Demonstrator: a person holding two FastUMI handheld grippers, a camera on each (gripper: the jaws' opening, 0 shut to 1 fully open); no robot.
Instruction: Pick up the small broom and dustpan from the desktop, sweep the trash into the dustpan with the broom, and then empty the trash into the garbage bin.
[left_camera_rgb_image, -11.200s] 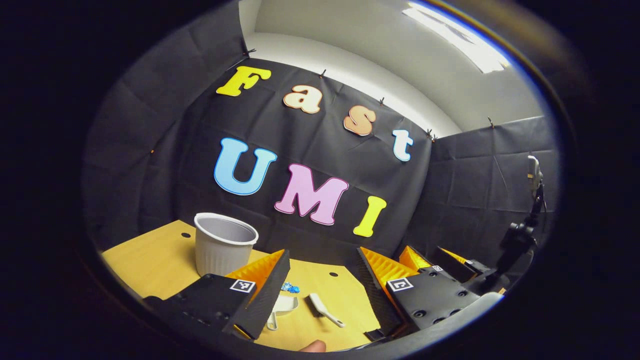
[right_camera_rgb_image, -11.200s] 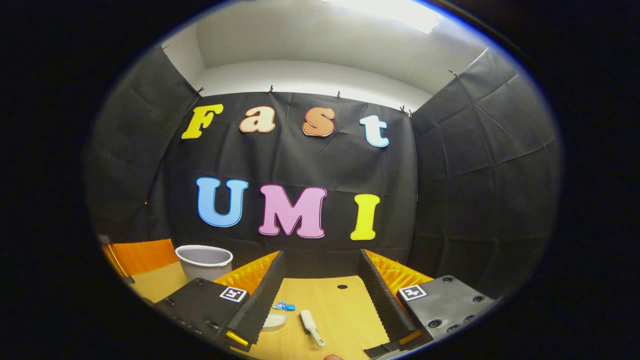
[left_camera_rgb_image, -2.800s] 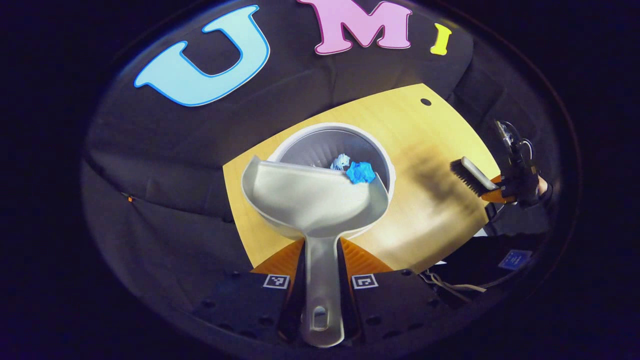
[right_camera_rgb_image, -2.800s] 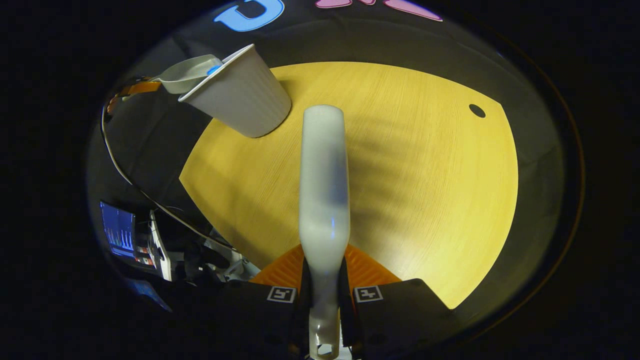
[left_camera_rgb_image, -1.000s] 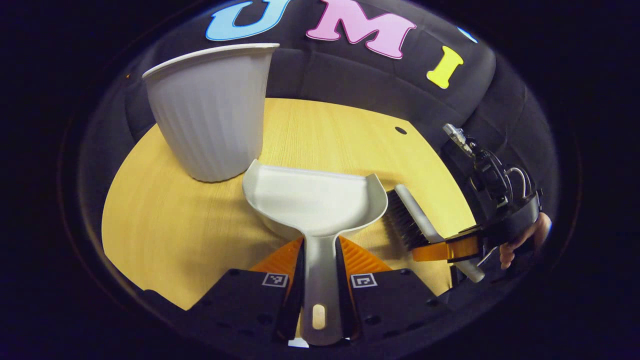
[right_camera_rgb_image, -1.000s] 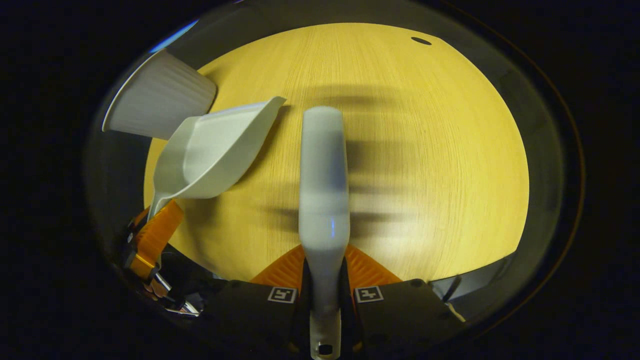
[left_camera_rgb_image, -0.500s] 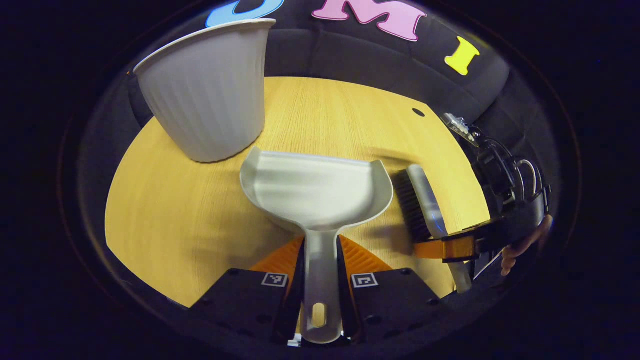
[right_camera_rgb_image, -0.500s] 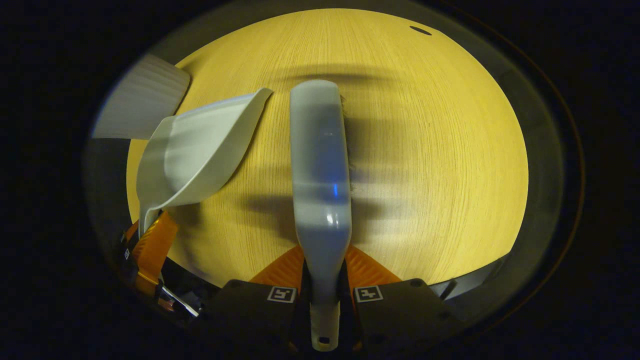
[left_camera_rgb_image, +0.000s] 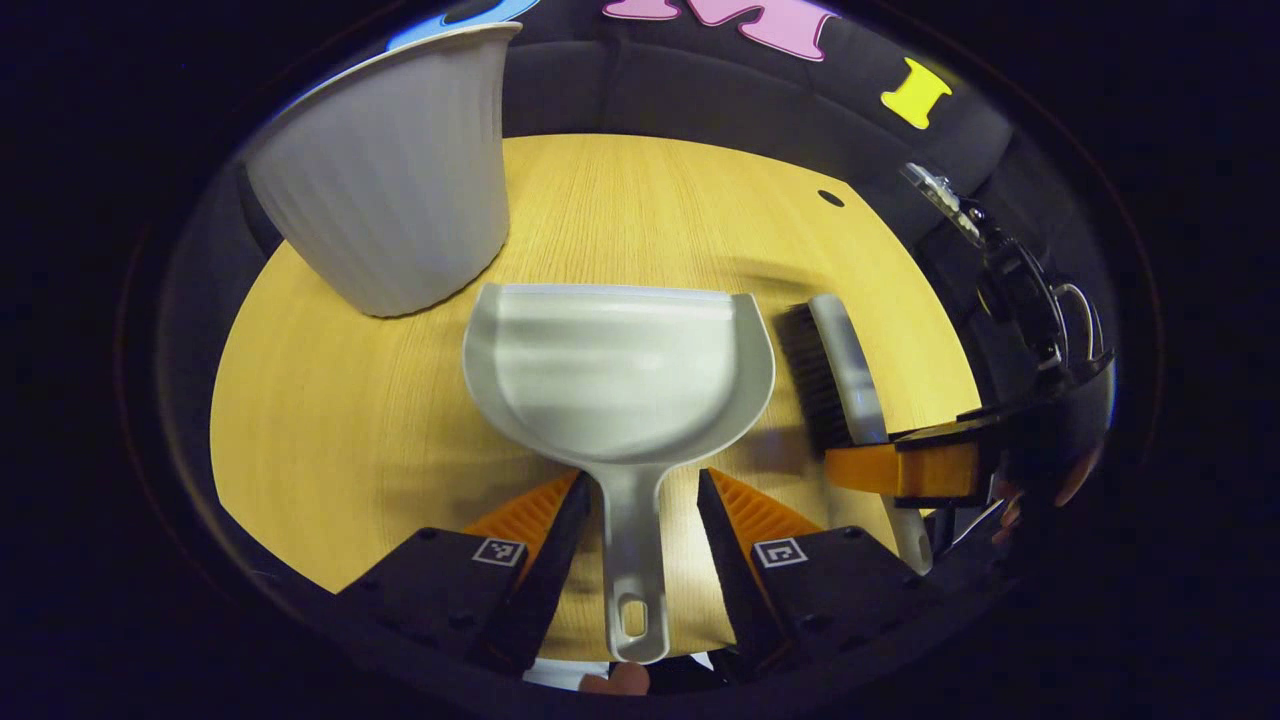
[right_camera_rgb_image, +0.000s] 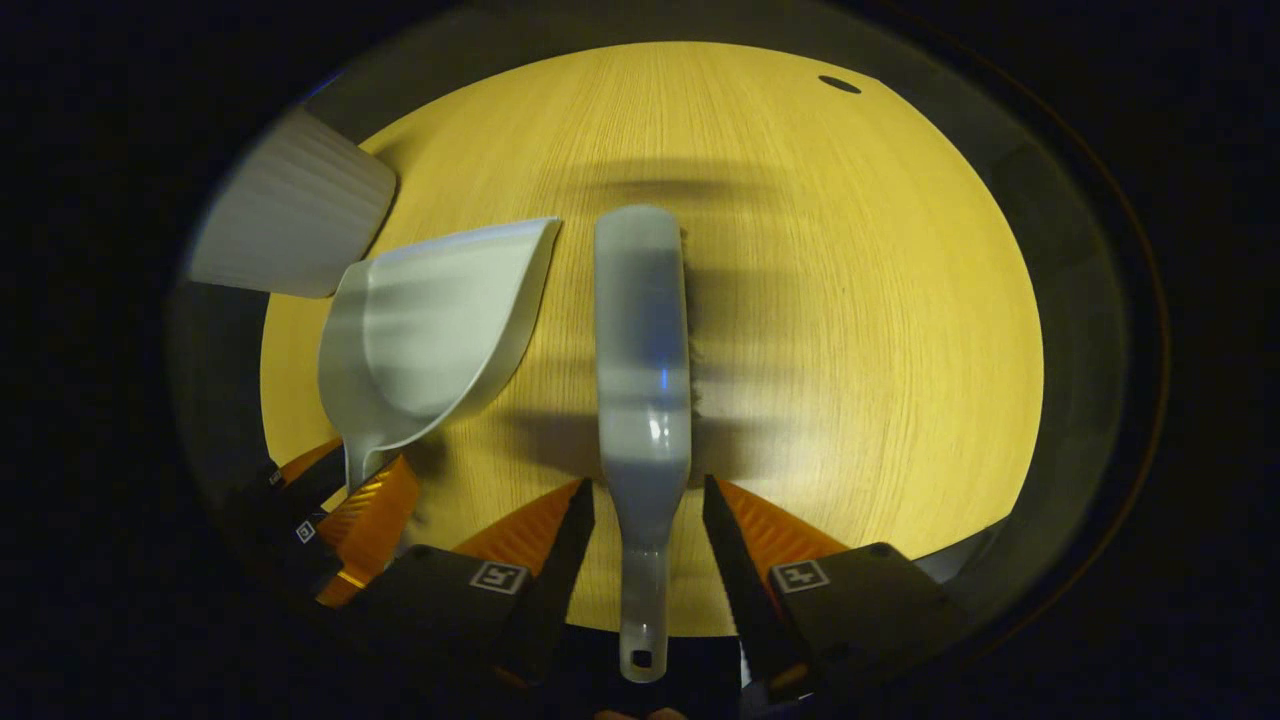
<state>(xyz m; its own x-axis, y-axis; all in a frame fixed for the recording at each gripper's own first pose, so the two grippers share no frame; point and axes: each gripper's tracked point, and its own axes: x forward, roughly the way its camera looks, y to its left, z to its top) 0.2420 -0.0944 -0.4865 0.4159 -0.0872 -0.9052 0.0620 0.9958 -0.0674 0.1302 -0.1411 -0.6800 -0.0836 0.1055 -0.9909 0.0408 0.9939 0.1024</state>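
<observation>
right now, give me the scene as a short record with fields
left gripper: open, fingers apart on either side of the dustpan handle
right gripper: open, fingers apart on either side of the broom handle
dustpan: flat on the desk, nothing in it
broom: on the desk, right of the dustpan
bin: upright at the desk's far left, contents out of sight
trash on desk: none seen
</observation>
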